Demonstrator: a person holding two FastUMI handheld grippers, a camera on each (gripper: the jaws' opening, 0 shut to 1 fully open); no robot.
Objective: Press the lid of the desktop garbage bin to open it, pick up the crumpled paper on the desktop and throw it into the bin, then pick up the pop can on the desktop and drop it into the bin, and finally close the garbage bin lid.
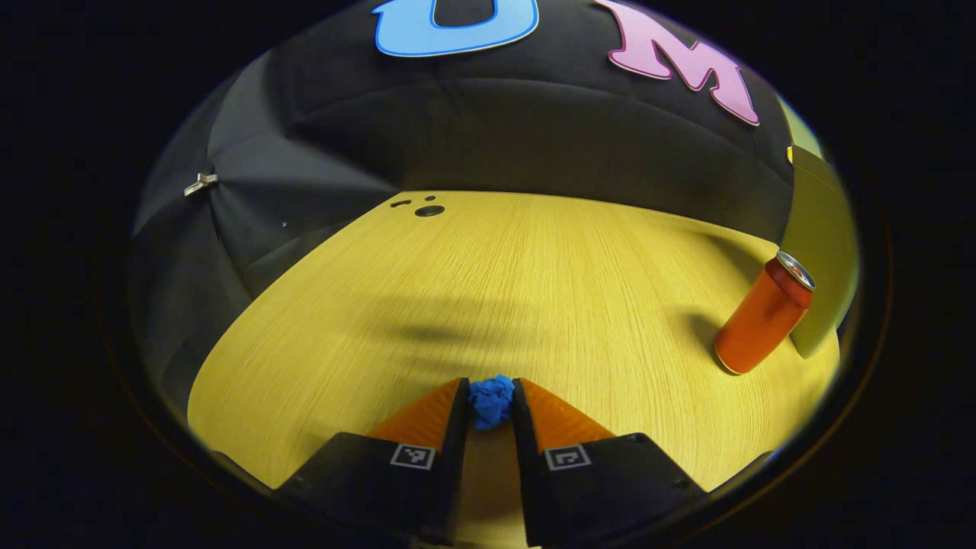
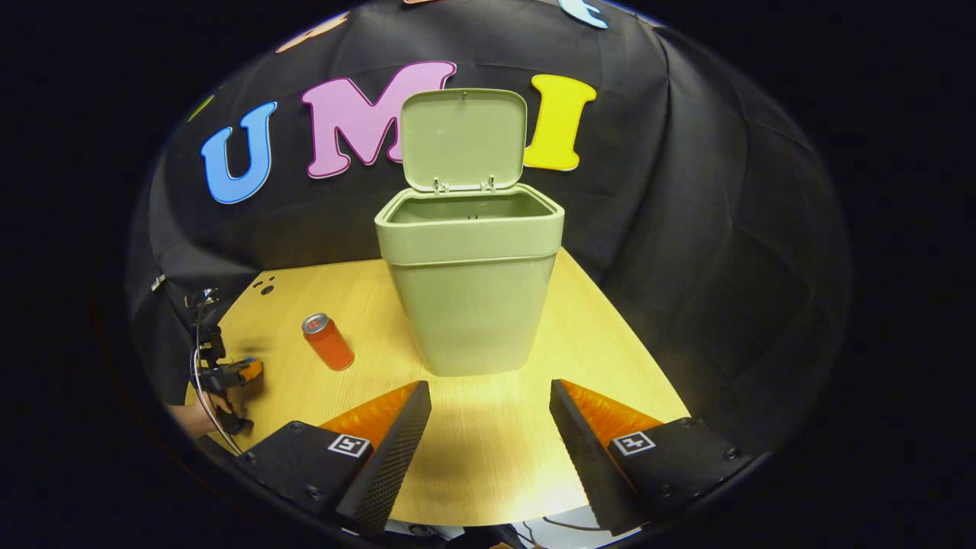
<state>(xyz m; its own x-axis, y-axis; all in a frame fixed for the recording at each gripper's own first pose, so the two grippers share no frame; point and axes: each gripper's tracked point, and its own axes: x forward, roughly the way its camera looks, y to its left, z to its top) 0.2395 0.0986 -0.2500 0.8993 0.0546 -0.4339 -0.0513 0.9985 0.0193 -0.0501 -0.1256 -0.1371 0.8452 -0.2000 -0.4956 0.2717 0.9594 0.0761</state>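
Observation:
In the left gripper view, my left gripper (image 1: 490,396) is shut on a small blue crumpled paper ball (image 1: 490,402), held just over the wooden desktop (image 1: 488,290). An orange pop can (image 1: 762,316) stands upright to the right. In the right gripper view, my right gripper (image 2: 488,396) stands open and holds nothing, a short way in front of the green garbage bin (image 2: 473,282). The bin's lid (image 2: 463,137) is raised upright. The pop can (image 2: 328,341) stands left of the bin. The left gripper (image 2: 242,372), with a hand behind it, is at the far left.
The desktop (image 2: 579,343) ends at black cloth walls behind and on both sides. A round hole (image 1: 429,210) lies near the desk's far corner. The bin's edge (image 1: 820,252) appears at the far right of the left gripper view, behind the can.

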